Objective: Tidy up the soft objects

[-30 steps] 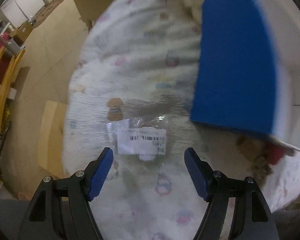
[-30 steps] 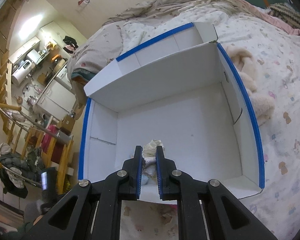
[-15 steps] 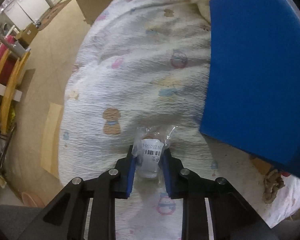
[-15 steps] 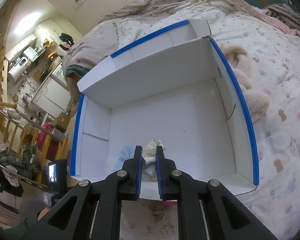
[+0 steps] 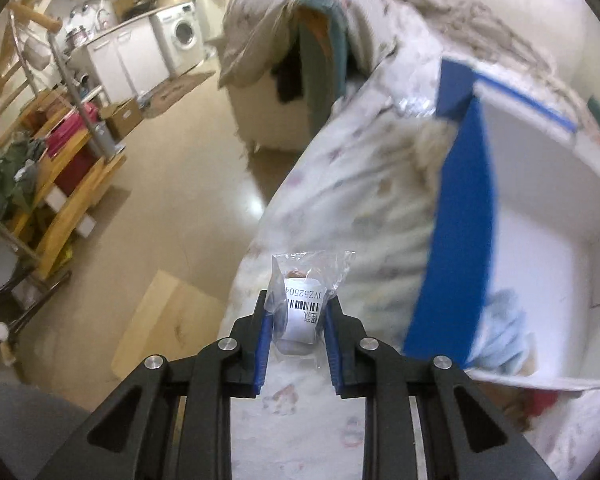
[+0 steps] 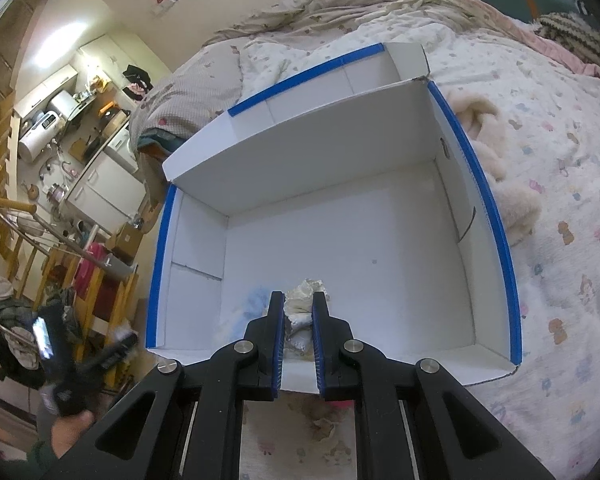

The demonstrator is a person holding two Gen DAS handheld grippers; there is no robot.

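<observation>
Lifted off the quilt since a second ago, when the left gripper [image 5: 296, 316] stood wide apart above it, the clear plastic packet [image 5: 304, 300] with its barcode label now sits pinched between that gripper's blue pads [image 5: 262, 344], clear of the bedding, with the floor and the quilt's edge below it. The right gripper [image 6: 296, 312] has kept its place over the near edge of the white box [image 6: 340, 240], its jaws clamped on a small cream-and-grey soft bundle [image 6: 302, 304] that pokes out past the fingertips. Beside that bundle, inside the box at its near left corner, lies a pale blue soft item [image 6: 254, 306]. The left wrist view alone shows the packet, the box's blue outer wall [image 5: 460, 240] and the wooden rack [image 5: 68, 184] on the floor. The right wrist view alone shows the box's whole white interior, a cream plush toy [image 6: 496, 152] against its right wall on the printed quilt [image 6: 560, 240], and, blurred at lower left, the person's hand [image 6: 66, 428].
</observation>
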